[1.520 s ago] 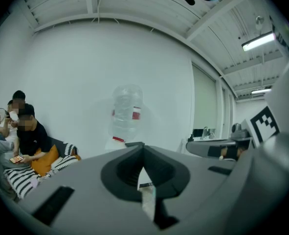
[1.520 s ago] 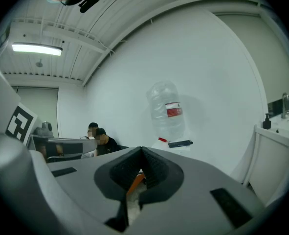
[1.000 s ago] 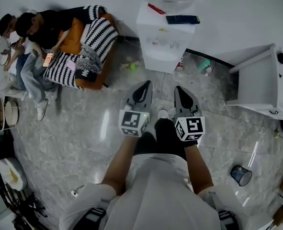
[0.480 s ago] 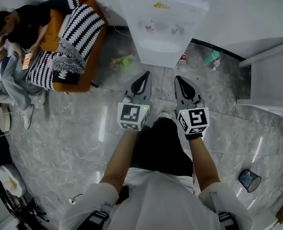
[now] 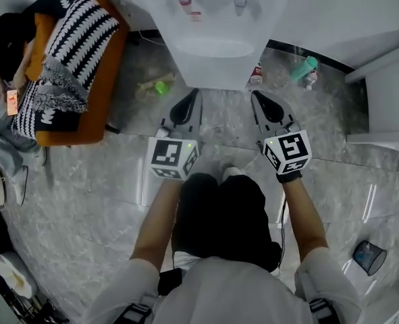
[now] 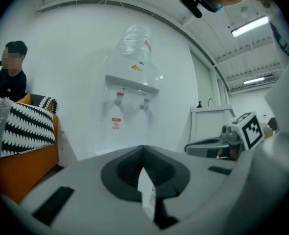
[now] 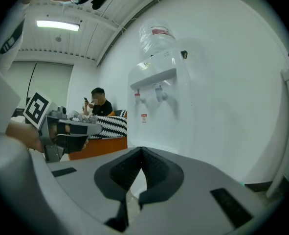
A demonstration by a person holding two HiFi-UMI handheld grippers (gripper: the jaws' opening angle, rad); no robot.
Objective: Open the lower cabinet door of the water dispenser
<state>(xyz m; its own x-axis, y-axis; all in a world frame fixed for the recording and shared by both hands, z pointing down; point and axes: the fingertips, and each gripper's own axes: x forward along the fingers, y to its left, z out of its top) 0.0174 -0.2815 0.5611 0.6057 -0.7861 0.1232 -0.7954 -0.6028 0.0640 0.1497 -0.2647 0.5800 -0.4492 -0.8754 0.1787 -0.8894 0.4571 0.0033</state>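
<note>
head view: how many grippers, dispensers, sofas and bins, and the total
grippers: 2 (left gripper, right gripper)
dispenser: 1
sofa: 1
bin: 1
total: 5

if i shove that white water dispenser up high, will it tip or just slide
Likely top-heavy: the tall, narrow white water dispenser carries a clear water bottle on top, so a high shove may rock it. The glossy grey marble floor looks slick, so a low push would probably slide it instead.
</note>
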